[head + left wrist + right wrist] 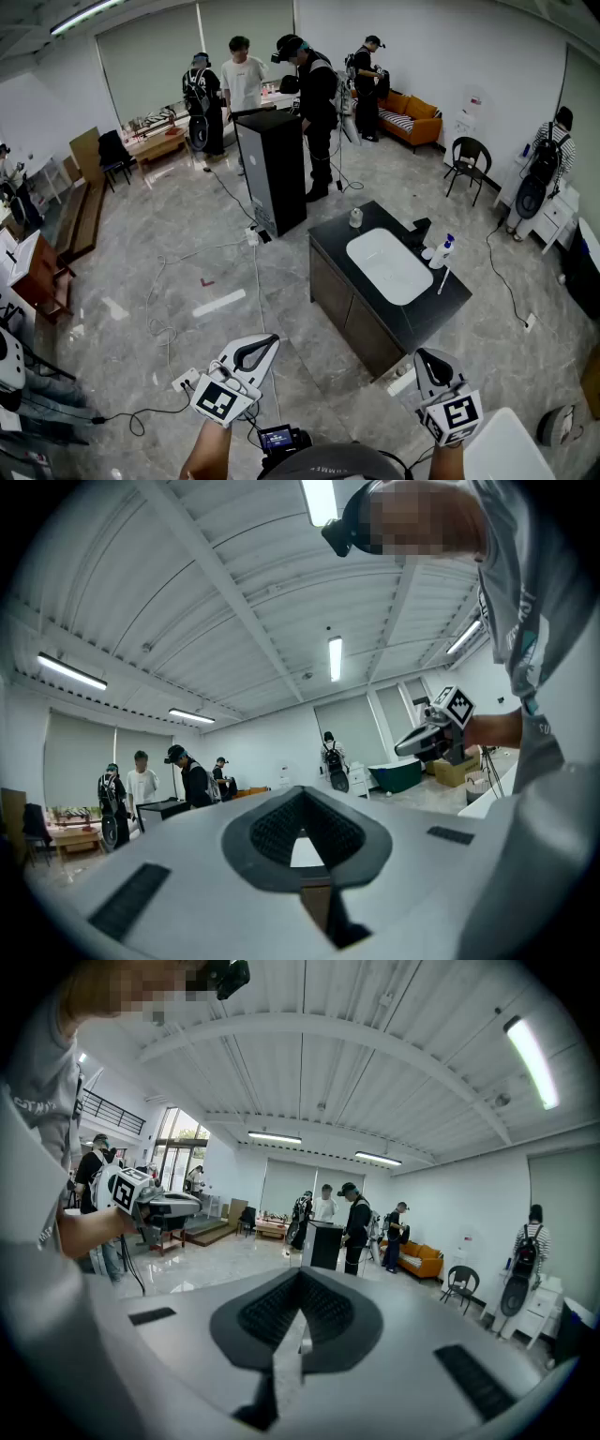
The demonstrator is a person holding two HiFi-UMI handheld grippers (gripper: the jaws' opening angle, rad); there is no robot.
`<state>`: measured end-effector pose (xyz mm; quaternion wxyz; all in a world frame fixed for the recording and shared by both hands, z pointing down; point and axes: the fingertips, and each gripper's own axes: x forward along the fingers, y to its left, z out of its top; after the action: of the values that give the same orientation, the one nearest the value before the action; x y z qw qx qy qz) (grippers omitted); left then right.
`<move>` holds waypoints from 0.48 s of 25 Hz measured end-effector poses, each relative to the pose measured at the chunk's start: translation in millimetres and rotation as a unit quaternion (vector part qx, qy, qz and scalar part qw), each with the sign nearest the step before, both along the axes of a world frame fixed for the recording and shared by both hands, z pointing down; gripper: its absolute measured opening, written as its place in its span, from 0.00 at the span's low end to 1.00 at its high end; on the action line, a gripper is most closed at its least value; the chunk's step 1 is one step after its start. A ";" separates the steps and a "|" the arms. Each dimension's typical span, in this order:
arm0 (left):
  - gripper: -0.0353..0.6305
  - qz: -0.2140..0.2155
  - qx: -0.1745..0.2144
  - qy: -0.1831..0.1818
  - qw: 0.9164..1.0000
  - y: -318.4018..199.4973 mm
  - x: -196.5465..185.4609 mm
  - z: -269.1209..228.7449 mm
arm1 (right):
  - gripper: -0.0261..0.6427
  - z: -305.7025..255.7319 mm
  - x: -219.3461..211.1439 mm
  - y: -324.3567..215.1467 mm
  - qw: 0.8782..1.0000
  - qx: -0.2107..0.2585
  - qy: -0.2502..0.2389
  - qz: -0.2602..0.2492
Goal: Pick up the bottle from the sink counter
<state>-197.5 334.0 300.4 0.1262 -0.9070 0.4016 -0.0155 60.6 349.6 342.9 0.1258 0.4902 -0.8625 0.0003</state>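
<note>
The left gripper is hovering low in front of the person, its jaws pressed together on nothing. The right gripper is hovering beside it, its jaws likewise closed and empty. Ahead, well apart from both, the bottle is standing upright on the black counter, just beside the white sink and near the faucet. Farther off, 4 people are standing near a black cabinet.
</note>
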 end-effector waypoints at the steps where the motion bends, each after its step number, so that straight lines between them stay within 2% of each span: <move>1: 0.06 -0.001 -0.001 0.001 1.000 0.0 1.4 0.1 | 0.04 -1.0 1.0 0.0 1.000 0.001 0.002 -0.001; 12: 0.06 -0.007 -0.013 0.006 1.000 -3.1 -1.7 3.5 | 0.04 3.5 2.6 0.4 1.000 -0.009 -0.006 0.001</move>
<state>-199.1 330.9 303.9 0.1119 -0.9057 0.4085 -0.0163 63.2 350.0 346.4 0.1253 0.4896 -0.8628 0.0107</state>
